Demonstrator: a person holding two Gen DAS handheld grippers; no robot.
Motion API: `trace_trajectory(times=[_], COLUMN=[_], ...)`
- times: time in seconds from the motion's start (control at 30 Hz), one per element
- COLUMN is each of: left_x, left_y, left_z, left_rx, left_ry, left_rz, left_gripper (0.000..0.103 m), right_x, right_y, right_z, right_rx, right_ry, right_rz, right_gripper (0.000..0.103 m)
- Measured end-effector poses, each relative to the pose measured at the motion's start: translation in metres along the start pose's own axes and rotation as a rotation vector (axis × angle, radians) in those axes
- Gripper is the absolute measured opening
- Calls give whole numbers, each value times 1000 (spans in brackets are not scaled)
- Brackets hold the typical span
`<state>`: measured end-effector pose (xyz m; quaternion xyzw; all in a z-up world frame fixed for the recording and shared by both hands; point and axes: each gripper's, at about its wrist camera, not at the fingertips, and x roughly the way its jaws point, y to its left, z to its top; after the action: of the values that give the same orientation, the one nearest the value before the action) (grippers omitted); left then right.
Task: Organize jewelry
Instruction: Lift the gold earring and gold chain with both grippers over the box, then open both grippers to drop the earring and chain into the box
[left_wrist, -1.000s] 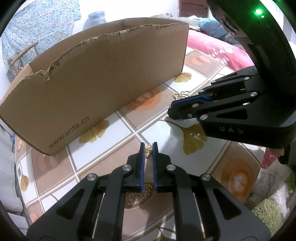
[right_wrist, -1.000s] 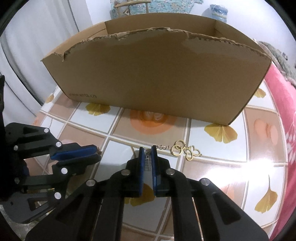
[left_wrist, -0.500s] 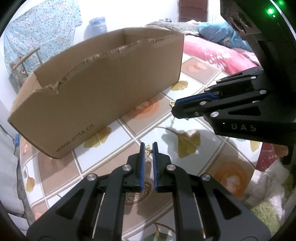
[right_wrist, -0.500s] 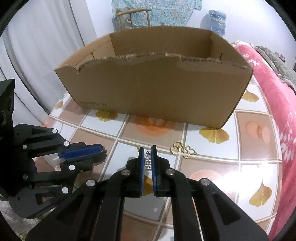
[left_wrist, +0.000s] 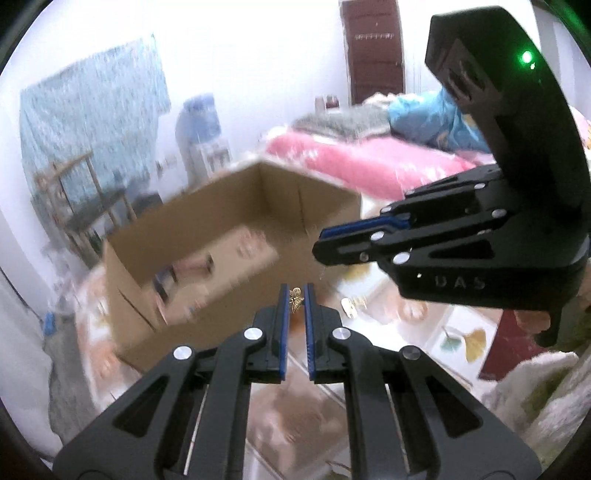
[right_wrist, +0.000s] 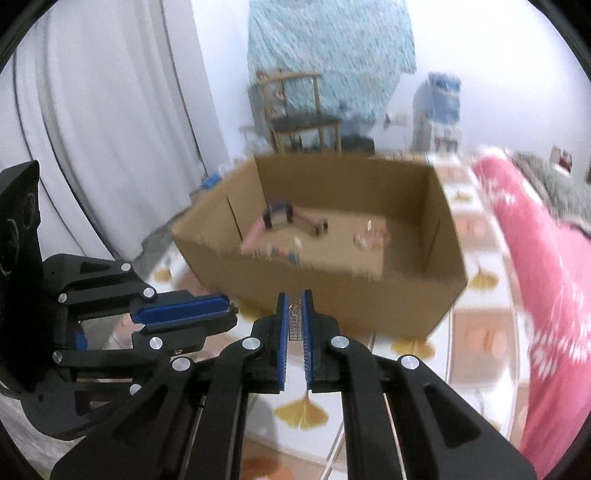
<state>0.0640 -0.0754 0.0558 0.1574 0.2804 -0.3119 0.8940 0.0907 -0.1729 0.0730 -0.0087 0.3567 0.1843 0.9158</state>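
Observation:
My left gripper (left_wrist: 295, 291) is shut on a small gold butterfly charm (left_wrist: 295, 300), held in the air in front of the open cardboard box (left_wrist: 192, 325). My right gripper (right_wrist: 295, 297) is shut on a short stone-set silver piece (right_wrist: 295, 319), also in front of the box (right_wrist: 369, 306). Each gripper shows in the other's view, the right gripper (left_wrist: 322, 245) on the right and the left gripper (right_wrist: 231, 312) on the left. A gold ring-shaped piece (left_wrist: 351, 305) lies on the table. Inside the box lie a pink pad with dark items (right_wrist: 280, 219) and small blurred pieces.
The table (right_wrist: 480, 332) has a tile-and-ginkgo-leaf cover. A pink blanket (right_wrist: 546, 266) runs along its right side. Behind the box stand a wooden chair (right_wrist: 299, 110) and a water dispenser (right_wrist: 437, 107). A white curtain (right_wrist: 92, 140) hangs at the left.
Both grippers have risen together with their pieces. The box now appears lower and its inside shows. The gold ring piece has stayed on the table.

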Motion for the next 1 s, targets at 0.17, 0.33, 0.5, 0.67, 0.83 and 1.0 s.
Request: trace_trajectory(times=[0.17, 0.33, 0.5, 0.67, 0.83, 1.0], left_x=[5, 48, 110, 143, 123, 90], left_y=[21, 45, 67, 85, 93, 88], left_z=[37, 63, 65, 57, 58, 60], left_rx=[17, 24, -28, -125, -183, -148], left_ry=[-65, -23, 139, 245, 158, 95], left_rz=[54, 73, 42, 33, 28, 76], left_gripper=[7, 7, 7, 32, 58, 64], right_x=[-3, 30, 83, 111, 95, 64], right_y=[-8, -30, -63, -94, -106, -113], right_z=[40, 67, 70, 64, 58, 56], right_rx=[-21, -7, 102, 244, 288, 290], right_ry=[-87, -58, 103, 201, 154, 84], right_rz=[8, 31, 71, 135, 150, 165], right_gripper=[7, 8, 8, 9, 34, 35])
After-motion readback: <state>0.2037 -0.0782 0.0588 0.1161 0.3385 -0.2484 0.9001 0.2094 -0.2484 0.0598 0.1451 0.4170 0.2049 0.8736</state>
